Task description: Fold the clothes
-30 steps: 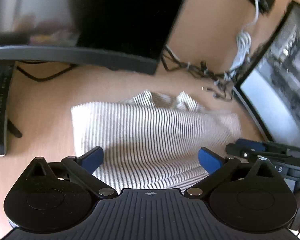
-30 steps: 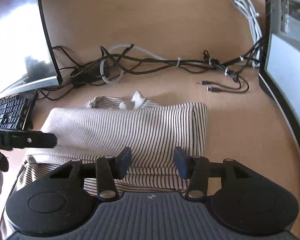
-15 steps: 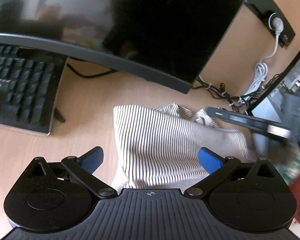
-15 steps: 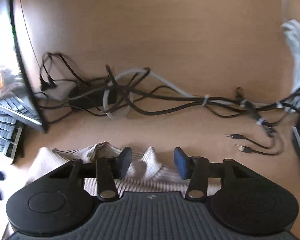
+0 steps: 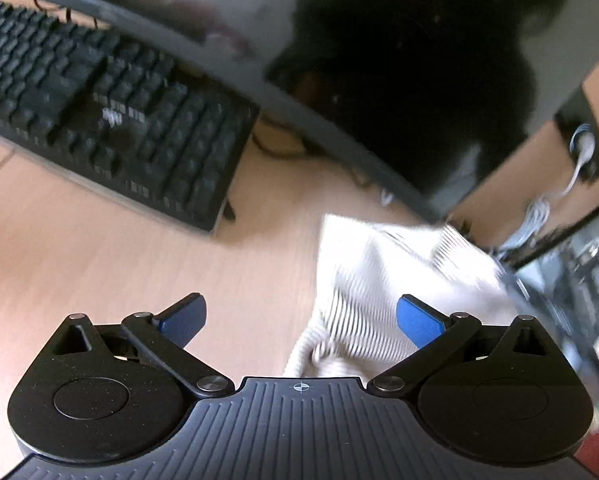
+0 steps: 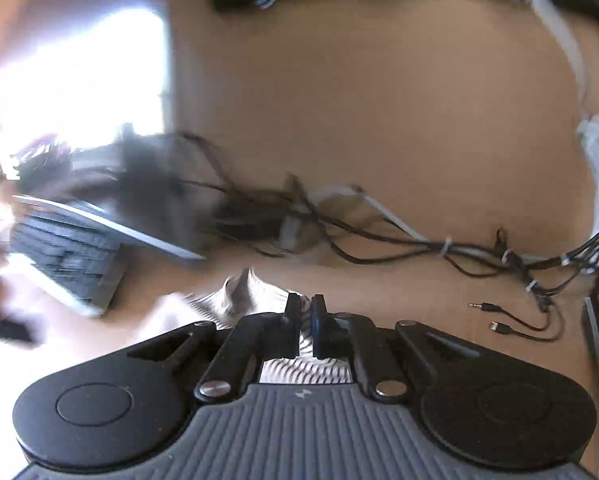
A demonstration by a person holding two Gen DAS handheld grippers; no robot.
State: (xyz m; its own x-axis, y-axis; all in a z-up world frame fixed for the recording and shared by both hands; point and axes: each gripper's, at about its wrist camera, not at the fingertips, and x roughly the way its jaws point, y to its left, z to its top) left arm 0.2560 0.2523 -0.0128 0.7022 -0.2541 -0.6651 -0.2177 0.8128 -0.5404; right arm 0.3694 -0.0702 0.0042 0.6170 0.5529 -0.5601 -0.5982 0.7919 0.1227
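the striped garment (image 5: 383, 280), white with thin dark stripes, is lying bunched on the light wooden desk to the right of centre in the left wrist view, its left edge standing fairly straight and its far edge rumpled. in the right wrist view the striped cloth (image 6: 255, 292) is showing blurred and creased, a fold of it sitting pinched between two closed fingers.

I am looking across a light wooden desk (image 5: 99, 248) where a black keyboard (image 5: 99, 120) is lying under the edge of a dark curved monitor (image 5: 379, 60). Bright light is glaring off that screen on my other side, and a tangle of cables (image 6: 379, 236) is sprawling along the desk's brown back panel (image 6: 379, 100).
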